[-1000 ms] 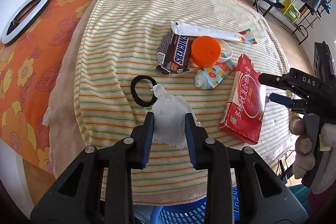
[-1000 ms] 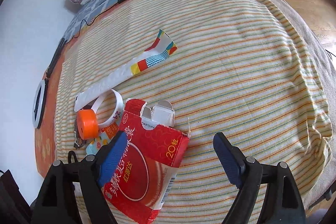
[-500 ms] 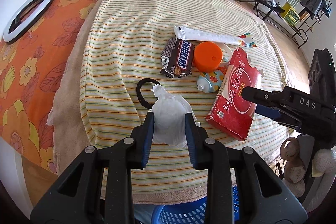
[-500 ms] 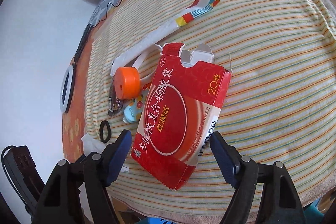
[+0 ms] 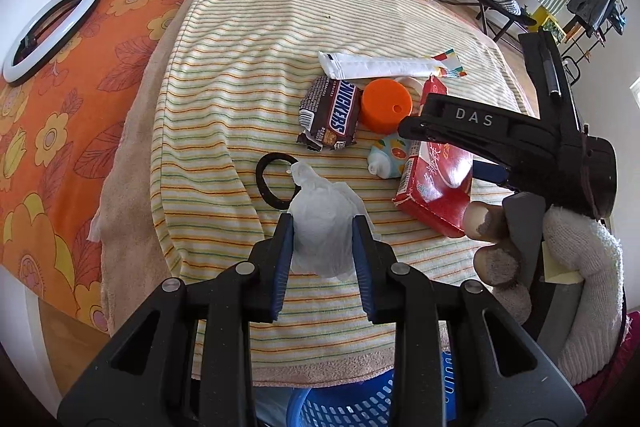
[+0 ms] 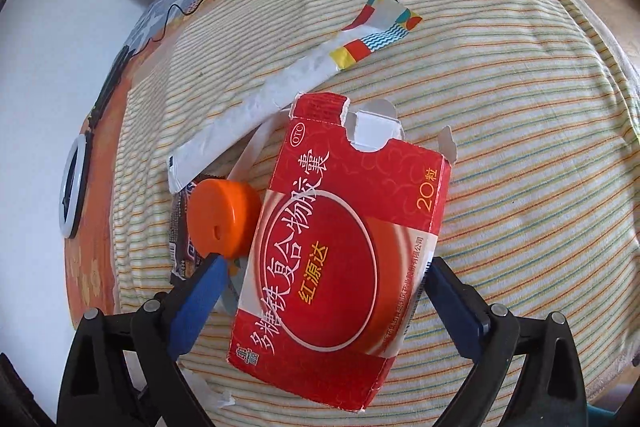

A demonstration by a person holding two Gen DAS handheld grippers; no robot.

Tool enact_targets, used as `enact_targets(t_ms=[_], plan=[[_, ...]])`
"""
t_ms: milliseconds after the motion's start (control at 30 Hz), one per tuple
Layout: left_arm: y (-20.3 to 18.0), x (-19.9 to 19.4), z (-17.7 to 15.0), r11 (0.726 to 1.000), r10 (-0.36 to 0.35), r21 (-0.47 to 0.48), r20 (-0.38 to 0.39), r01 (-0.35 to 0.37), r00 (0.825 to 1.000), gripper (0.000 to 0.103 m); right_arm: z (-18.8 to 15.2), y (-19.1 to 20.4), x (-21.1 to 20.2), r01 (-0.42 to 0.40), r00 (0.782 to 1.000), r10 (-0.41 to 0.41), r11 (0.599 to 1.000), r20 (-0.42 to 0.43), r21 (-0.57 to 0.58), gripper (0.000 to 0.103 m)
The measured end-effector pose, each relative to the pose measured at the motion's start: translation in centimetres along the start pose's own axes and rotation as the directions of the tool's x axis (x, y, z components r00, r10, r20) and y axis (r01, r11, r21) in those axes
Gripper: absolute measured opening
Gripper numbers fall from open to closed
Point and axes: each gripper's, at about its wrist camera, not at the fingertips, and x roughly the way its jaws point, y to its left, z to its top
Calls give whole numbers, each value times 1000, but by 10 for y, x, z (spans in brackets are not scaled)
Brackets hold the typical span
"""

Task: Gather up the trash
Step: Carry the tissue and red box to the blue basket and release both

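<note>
Seven pieces of trash, one of each kind, crowd a striped towel (image 5: 224, 99) spread on a bed. Landmark: the orange cap (image 5: 386, 105). Left of it lie a black ring (image 5: 266, 187) and a Snickers wrapper (image 5: 332, 119); behind it, a long white sachet (image 5: 384, 67); just below it, a small printed pouch (image 5: 386, 157). The left tool (image 5: 322, 239) is clenched on a crumpled white tissue (image 5: 322, 223) near the towel's front edge, above one blue basket (image 5: 340, 407). Right of the cap, the right tool (image 6: 320, 291), jaws just spread wide, straddles a red medicine box (image 6: 340, 247) without pressing it. Beyond the sachet the towel lies bare.
</note>
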Motion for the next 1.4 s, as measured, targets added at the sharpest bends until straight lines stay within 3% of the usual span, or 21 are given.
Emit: enact_targets(t_ms=[167, 367, 667, 967, 1400], plan=[[2, -3, -2, 1000, 1, -5, 2, -1, 1000, 29, 10, 5, 4, 68, 997, -67, 996, 29, -55, 90], [-2, -12, -4, 1000, -15, 4, 16, 15, 1000, 29, 6, -11, -14, -12, 998, 16, 998, 64, -64, 89], [-30, -36, -22, 996, -37, 81, 43, 33, 998, 29, -19, -28, -68, -76, 982, 103, 983, 160, -166, 89], [-54, -52, -63, 989, -65, 133, 15, 62, 998, 29, -72, -36, -116, -68, 964, 145, 943, 222, -325, 89], [-68, -47, -129, 979, -54, 191, -61, 65, 997, 29, -171, -49, -137, -24, 961, 150, 884, 234, -467, 89]])
